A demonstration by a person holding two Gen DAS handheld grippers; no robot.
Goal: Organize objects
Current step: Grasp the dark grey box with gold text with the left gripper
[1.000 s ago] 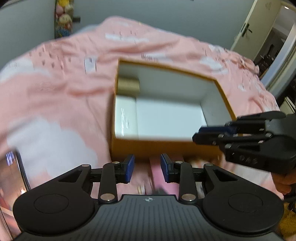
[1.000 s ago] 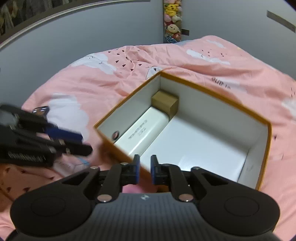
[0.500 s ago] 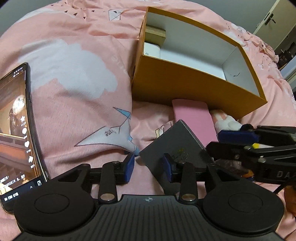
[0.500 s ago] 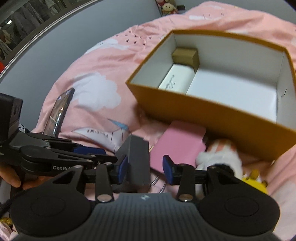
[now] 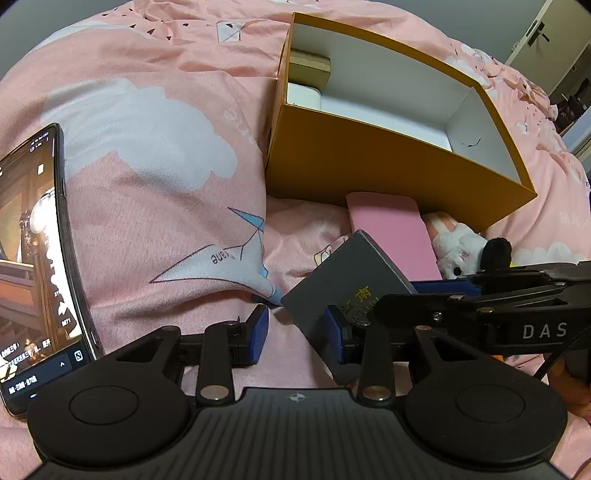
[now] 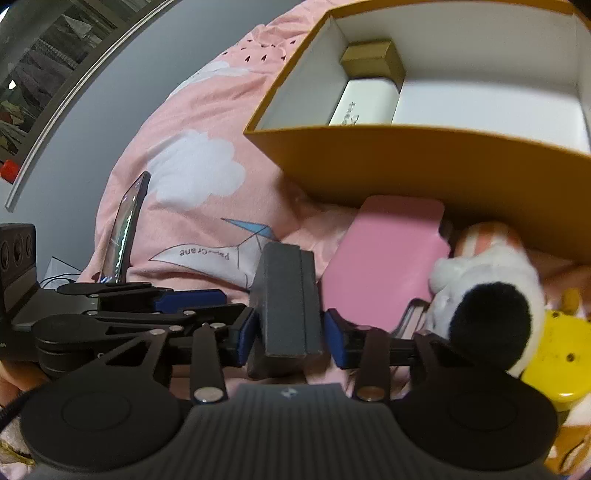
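An open orange box (image 5: 388,173) with a white inside lies on the pink bedspread; it also shows in the right wrist view (image 6: 424,166). Inside are a small gold box (image 6: 373,61) and a white box (image 6: 365,103). A dark grey box (image 6: 286,295) stands on edge between the fingers of my right gripper (image 6: 290,336), which is open around it with small gaps. In the left wrist view the grey box (image 5: 347,280) leans by my open left gripper (image 5: 297,334), touching its right finger. A pink flat case (image 5: 391,232) and a plush toy (image 5: 461,251) lie by the orange box.
A smartphone (image 5: 33,266) with a lit screen lies at the left on the bedspread. A yellow object (image 6: 557,362) sits at the right beside the plush toy (image 6: 487,295). A door (image 5: 543,33) stands at the far right.
Both grippers came down from above the orange box to the bedspread in front of it. The right gripper opened wider and now straddles the grey box more closely.
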